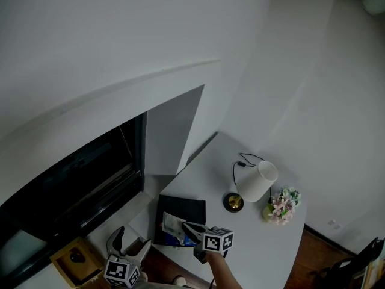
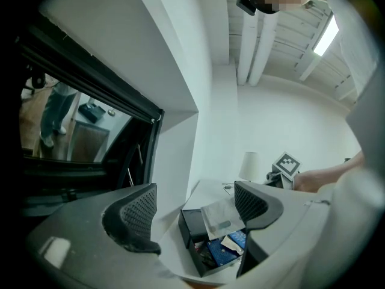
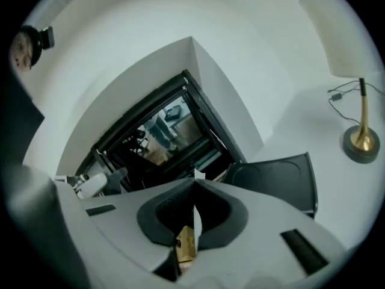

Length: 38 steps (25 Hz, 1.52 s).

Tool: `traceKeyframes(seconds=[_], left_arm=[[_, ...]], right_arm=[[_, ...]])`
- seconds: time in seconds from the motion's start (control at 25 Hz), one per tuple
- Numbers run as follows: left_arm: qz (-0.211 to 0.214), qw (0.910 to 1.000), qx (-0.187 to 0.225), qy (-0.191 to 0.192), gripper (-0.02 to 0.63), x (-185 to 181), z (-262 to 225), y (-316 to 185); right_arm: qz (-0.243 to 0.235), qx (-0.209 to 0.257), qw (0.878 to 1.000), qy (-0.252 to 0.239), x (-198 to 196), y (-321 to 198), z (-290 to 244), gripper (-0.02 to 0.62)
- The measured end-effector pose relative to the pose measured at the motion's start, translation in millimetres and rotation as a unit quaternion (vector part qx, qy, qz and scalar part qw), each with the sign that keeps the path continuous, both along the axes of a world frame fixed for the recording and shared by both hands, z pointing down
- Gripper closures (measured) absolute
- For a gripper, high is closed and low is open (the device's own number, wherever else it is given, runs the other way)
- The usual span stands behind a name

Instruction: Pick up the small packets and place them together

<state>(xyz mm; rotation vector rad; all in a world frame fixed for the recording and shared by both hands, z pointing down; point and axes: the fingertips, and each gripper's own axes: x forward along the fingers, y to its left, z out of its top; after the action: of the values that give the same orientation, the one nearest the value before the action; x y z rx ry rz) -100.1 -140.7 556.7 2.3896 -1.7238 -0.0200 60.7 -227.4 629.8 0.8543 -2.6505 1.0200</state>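
Jaws of the right gripper (image 3: 194,188) are clamped on a thin white packet (image 3: 196,218); the left gripper (image 2: 195,209) is held wide, empty.

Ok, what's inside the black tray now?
A pale packet, held in the right gripper's jaws, over blue packets; the black tray's floor beneath them is covered.

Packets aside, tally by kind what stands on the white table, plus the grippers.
Grippers: 2 (left gripper, right gripper)
Lamp: 1
Flower pot: 1
Black box: 1
Total: 5
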Motion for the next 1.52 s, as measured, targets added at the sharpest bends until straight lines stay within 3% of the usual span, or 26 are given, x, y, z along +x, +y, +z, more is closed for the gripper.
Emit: traceKeyframes(seconds=[0.08,0.2,0.4,0.48,0.68,0.88,1.0,1.12,1.28,1.4,1.52], left_arm=[[0.0,1.0,-0.002,0.008,0.215,0,0,-1],[0.003,1.0,0.0,0.009,0.215,3,-3,0],[0.0,1.0,-0.002,0.005,0.215,1,-5,2],[-0.005,1.0,0.0,0.006,0.215,-1,-7,3],[-0.013,0.9997,-0.015,0.013,0.215,-9,-3,11],[-0.019,0.9995,-0.002,0.025,0.215,-11,-14,6],[-0.014,0.9995,0.003,0.027,0.215,-11,-19,1],[-0.004,0.9997,0.005,0.025,0.215,-7,-22,-5],[0.021,0.9996,0.005,0.018,0.215,8,-21,-15],[0.039,0.999,0.011,0.017,0.215,23,-23,-18],[0.045,0.9989,0.013,0.009,0.215,29,-23,-17]], right_arm=[[-0.001,0.006,1.0,-0.02,-5,-25,-10,0.592],[0.004,-0.003,1.0,-0.009,-13,-65,-2,0.592],[0.053,-0.086,0.995,0.007,-11,-113,51,0.592],[0.076,-0.103,0.991,0.038,-1,-125,75,0.592],[0.089,-0.089,0.974,0.187,14,-131,123,0.594],[0.138,-0.071,0.957,0.245,17,-143,128,0.548],[0.164,-0.019,0.964,0.207,21,-147,98,0.545],[0.157,0.027,0.974,0.162,24,-140,65,0.543],[0.12,0.025,0.983,0.139,19,-118,73,0.543],[0.135,0.036,0.982,0.124,27,-109,72,0.543],[0.149,0.115,0.98,0.058,35,-94,24,0.521]])
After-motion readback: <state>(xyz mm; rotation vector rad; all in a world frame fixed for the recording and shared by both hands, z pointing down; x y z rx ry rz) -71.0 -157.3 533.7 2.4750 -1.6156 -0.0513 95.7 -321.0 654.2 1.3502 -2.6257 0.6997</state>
